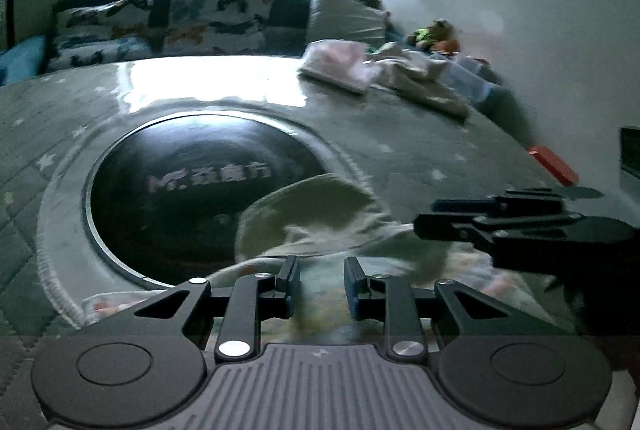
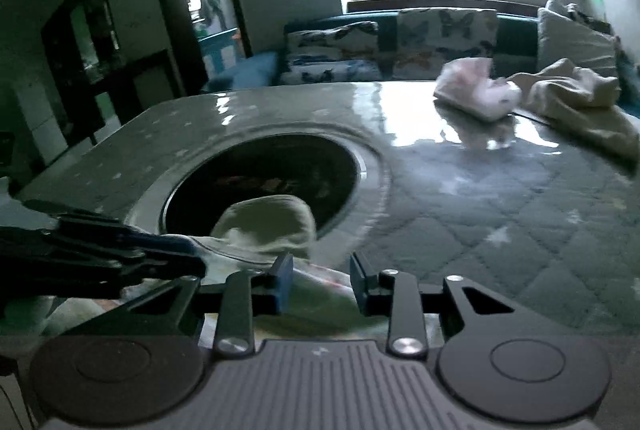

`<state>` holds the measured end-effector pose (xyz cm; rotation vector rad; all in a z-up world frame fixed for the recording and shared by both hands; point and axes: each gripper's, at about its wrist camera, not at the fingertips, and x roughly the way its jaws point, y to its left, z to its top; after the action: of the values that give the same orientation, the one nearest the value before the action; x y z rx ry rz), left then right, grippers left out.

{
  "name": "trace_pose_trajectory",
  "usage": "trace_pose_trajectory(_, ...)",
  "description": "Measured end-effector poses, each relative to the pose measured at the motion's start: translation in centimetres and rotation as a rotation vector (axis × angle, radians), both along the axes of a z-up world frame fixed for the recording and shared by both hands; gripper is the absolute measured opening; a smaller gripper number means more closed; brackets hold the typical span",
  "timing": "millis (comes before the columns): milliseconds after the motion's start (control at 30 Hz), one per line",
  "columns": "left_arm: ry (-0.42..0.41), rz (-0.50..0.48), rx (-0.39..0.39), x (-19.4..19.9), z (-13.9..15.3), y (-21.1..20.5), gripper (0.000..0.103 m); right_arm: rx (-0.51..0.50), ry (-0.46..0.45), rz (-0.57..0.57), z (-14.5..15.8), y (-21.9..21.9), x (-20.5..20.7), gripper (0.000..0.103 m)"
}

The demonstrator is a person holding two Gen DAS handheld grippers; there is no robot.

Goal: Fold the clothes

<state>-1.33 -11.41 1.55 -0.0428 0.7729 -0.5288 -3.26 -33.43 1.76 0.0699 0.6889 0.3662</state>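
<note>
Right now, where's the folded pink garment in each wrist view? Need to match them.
Left wrist: folded pink garment sits upper right of centre, on the table's far side.
Right wrist: same garment sits upper right, beside the cream cloth pile.
Shared landmark: the round black disc set in the table.

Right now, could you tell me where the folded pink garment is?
The folded pink garment lies far right on the table, beside the crumpled cream clothes.

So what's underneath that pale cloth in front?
The pale cloth lies partly over a black round disc set into the quilted table cover. The disc's near-right part is hidden beneath it, and whatever lies under the cloth nearer the grippers cannot be seen.
</note>
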Motion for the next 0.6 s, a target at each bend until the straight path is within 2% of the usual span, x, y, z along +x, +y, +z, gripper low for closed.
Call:
trace_pose_trajectory(233,0.012,0.037,-0.032,1.0,-0.6,2.1,0.028,-0.024,0.046,0.006,-1.8,1.1,1.3,0.033)
trace_pose_trajectory(367,-0.002,0.071,-0.023,1.1,-0.2,2.6,0.031,-0.043,0.026,-0.012,-1.2,0.9,0.9,0.038)
trace_pose_trajectory(533,-0.040,0.042,-0.030,-0.5,0.9,2.8,0.032,-0.071,-0.022,0.049,0.1,2.2,-0.9,0.041)
trace_pose_trajectory(600,-0.053,0.009,-0.029,-1.5,1.2,2.2,0.032,-0.076,-0.033,0.077,0.3,2.9,-1.5,0.047)
